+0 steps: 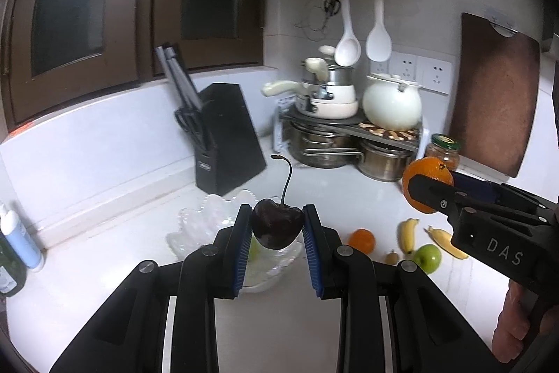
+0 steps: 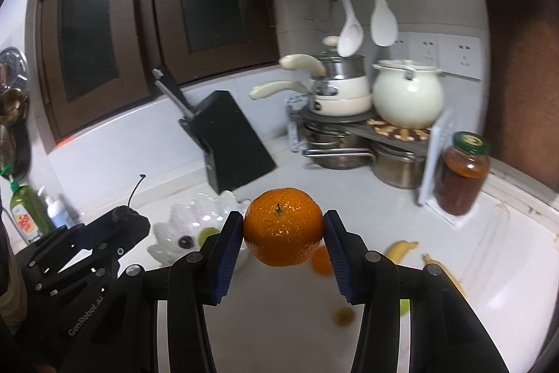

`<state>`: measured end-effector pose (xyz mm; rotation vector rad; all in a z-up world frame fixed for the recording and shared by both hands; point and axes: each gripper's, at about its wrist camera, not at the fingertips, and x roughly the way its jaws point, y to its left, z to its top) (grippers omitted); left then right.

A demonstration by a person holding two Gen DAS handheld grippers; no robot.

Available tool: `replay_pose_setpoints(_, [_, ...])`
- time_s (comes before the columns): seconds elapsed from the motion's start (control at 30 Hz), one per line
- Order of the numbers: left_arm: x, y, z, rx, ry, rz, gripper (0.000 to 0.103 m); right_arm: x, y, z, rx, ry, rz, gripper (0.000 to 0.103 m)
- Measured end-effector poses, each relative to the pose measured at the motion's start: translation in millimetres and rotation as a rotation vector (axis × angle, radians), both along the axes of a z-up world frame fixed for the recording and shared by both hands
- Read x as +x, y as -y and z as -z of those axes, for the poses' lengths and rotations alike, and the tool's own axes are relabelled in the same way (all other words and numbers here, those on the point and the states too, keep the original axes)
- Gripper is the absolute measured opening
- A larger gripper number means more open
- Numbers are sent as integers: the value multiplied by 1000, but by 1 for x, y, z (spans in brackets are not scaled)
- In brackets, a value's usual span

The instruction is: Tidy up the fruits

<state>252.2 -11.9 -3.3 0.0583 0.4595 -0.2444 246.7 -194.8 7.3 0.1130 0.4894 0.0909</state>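
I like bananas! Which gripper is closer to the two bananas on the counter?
Right. The right gripper, holding the orange, hangs just beside the bananas; the left gripper, holding the cherry, is over the glass bowl.

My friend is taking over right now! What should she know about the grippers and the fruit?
Left gripper: jaws shut on a dark cherry, held above the glass bowl.
Right gripper: jaws shut on an orange, lifted off the counter.
In the bowl: a dark fruit and something green.
Still on the counter: another orange, two bananas, a green apple and a small brownish fruit.
Left to do: probably drop both held fruits in the bowl, then gather the rest.
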Motion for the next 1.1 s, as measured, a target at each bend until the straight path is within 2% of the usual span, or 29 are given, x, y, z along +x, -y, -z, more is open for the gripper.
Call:
replay_pose_setpoints(0.27, [6,-25,2,17,-3,-59,29,17,-28,-2,-1,7,-82,48])
replay_pose_setpoints(0.53, [18,-41,9,38,-18,-101,29,45,-50,9,2,-45,-155,48])
replay_pose_setpoints(1.1, [69,-50,49,68,-162,-90,29,108,-69,50,-44,-194,-232,48])
